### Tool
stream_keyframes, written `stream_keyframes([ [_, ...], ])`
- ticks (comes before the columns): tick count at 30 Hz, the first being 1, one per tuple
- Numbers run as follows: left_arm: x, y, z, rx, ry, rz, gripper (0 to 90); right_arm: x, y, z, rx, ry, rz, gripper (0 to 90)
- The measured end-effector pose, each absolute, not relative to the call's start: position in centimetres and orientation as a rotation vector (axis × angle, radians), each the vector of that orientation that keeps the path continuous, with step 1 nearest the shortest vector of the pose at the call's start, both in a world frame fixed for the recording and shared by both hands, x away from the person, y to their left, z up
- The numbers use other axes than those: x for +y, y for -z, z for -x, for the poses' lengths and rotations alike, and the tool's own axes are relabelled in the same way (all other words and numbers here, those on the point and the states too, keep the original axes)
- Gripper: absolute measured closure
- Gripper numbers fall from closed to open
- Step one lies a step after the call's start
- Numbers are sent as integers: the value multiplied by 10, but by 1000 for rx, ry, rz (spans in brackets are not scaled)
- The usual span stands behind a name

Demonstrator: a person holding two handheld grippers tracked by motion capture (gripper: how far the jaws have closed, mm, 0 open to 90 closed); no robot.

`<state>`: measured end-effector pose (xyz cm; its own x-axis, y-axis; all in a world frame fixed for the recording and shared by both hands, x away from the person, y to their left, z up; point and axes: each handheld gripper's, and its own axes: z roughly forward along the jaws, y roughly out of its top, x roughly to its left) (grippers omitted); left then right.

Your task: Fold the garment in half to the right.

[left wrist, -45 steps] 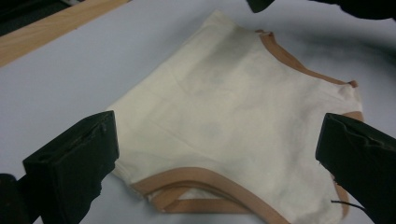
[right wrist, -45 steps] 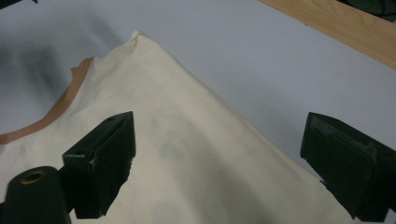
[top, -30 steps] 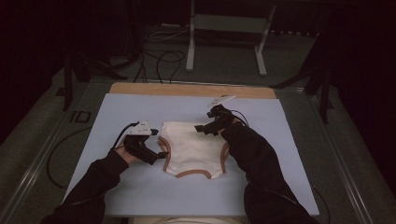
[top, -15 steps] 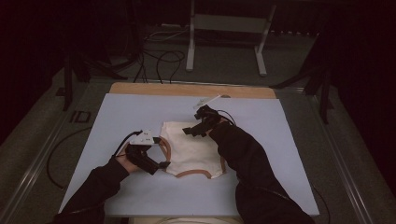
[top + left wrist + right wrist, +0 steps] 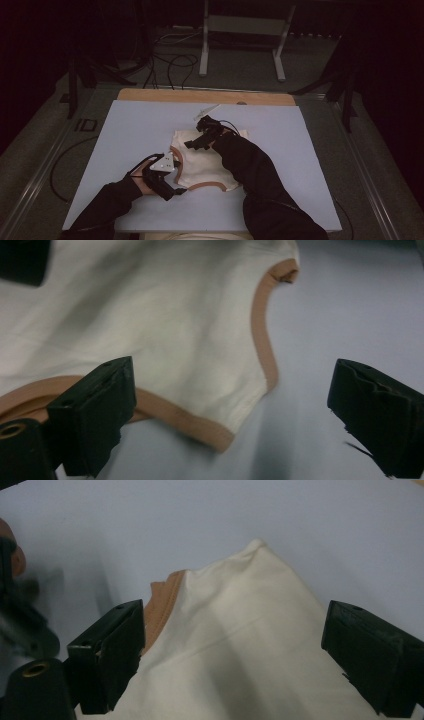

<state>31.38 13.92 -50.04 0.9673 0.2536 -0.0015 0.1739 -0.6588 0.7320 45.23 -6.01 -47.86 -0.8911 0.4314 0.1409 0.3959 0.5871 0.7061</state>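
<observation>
Cream garment [image 5: 207,162] with tan trim flat on pale surface [image 5: 125,135]; left claw [image 5: 172,187] wide apart at near hem corner, right claw [image 5: 192,145] wide apart over far edge. Likely fold setup; next, pinching both edges.

Garment [image 5: 205,162]: small, cream-white, soft knit, edged in tan-orange binding [image 5: 262,335]. Lies spread flat near the middle of the pale blue surface [image 5: 300,165], toward the person's side. Its far part is partly covered by the right forearm and hand.

Binding runs along the near hem in a curve and up the left edge. In the left gripper view the hem ends in a rounded corner, and the binding sweeps up in a concave arc to a second point. In the right gripper view the cloth [image 5: 240,650] rises in a soft ridge to a corner, with a short stretch of binding [image 5: 162,602] beside it. Fabric shows faint creases; no print visible.
</observation>
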Motion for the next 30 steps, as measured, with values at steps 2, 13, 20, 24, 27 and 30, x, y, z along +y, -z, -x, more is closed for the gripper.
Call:
stream_keyframes([
  [2, 135, 504, -314, 265, -146, -2335, 77, -58, 480, -452, 2766, -1200, -716, 105],
  [13, 123, 518, -324, 225, -252, -2405, 255, -53, 483, -451, 2786, -1187, -706, 105],
  [20, 124, 520, -329, 263, -313, -2367, 582, -49, 483, -452, 2787, -1187, -694, 106],
  [24, 121, 520, -329, 251, -311, -2372, 754, -46, 482, -455, 2789, -1189, -691, 111],
  [27, 121, 520, -330, 256, -298, -2369, 808, -45, 482, -457, 2791, -1186, -688, 131],
  [30, 121, 520, -330, 259, -279, -2367, 840, -42, 482, -462, 2788, -1189, -711, 131],
])
